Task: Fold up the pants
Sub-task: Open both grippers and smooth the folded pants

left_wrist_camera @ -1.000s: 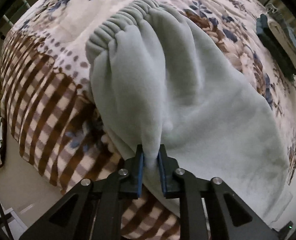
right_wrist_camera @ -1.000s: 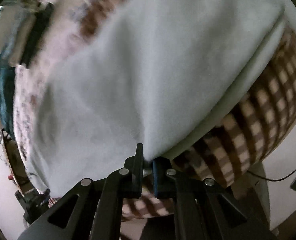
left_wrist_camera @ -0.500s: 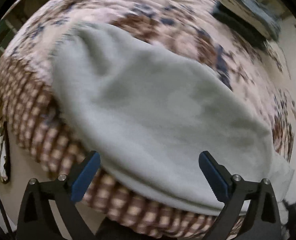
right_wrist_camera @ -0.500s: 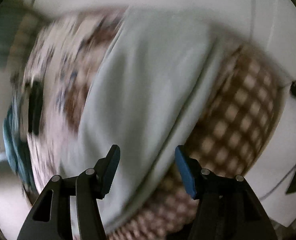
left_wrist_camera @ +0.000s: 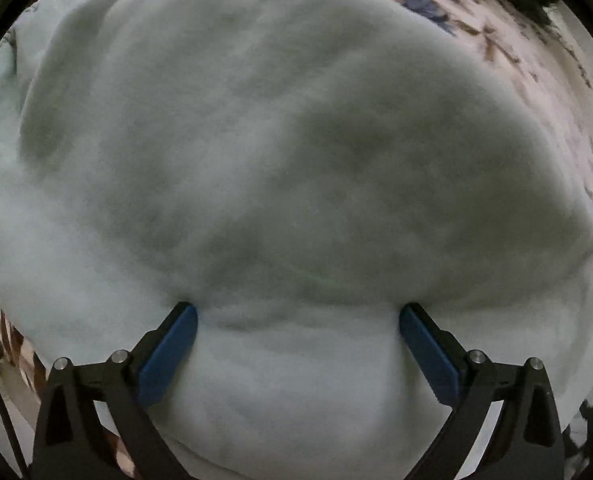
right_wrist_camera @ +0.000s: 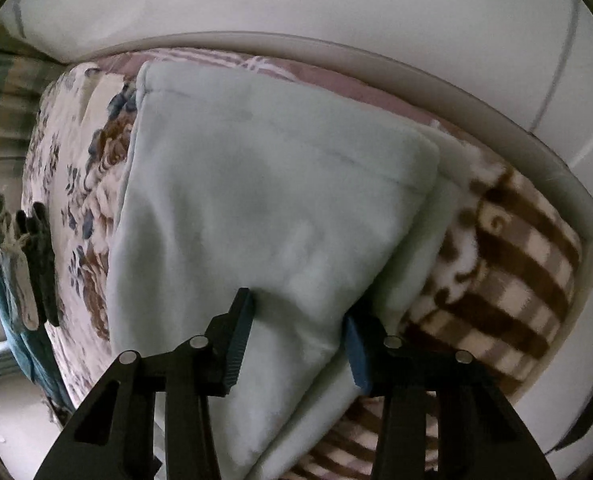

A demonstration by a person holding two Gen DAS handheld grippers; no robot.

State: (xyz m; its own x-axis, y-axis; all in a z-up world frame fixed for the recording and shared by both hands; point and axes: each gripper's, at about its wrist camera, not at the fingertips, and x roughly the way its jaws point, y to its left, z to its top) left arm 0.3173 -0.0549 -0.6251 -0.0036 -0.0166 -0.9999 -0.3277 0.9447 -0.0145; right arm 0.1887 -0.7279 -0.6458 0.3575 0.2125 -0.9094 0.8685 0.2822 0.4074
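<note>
The pale mint fleece pants [left_wrist_camera: 280, 152] lie on the bed, spread over a blanket [right_wrist_camera: 508, 272] that is brown-and-cream checked along the bed's edge and flower-printed further in. In the right wrist view the pants [right_wrist_camera: 264, 216] show as a folded stack: an upper layer with a stitched hem line lies over a lower layer whose edge peeks out on the side toward the checked border. The left gripper [left_wrist_camera: 296, 316] points down onto the pants with its jaws spread as wide as they go; both blue pads [left_wrist_camera: 168, 344] press their tips into the fleece, dimpling it, and a broad stretch of cloth lies between them without being pinched. The right gripper [right_wrist_camera: 300, 320] sits over the near corner of the pants with its jaws partly apart and closing; the folded edge of the fleece runs between its fingers [right_wrist_camera: 238, 336], which do not yet pinch it. Beyond the pants, the flowered part of the blanket [left_wrist_camera: 536, 92] continues toward the far side of the bed. Past the checked border from the pants runs a pale curved bed frame [right_wrist_camera: 456, 80], with a white wall behind it. On the opposite side of the pants, at the flowered blanket's edge, hang dark and teal cloths [right_wrist_camera: 24, 264], blurred in the fisheye rim.
</note>
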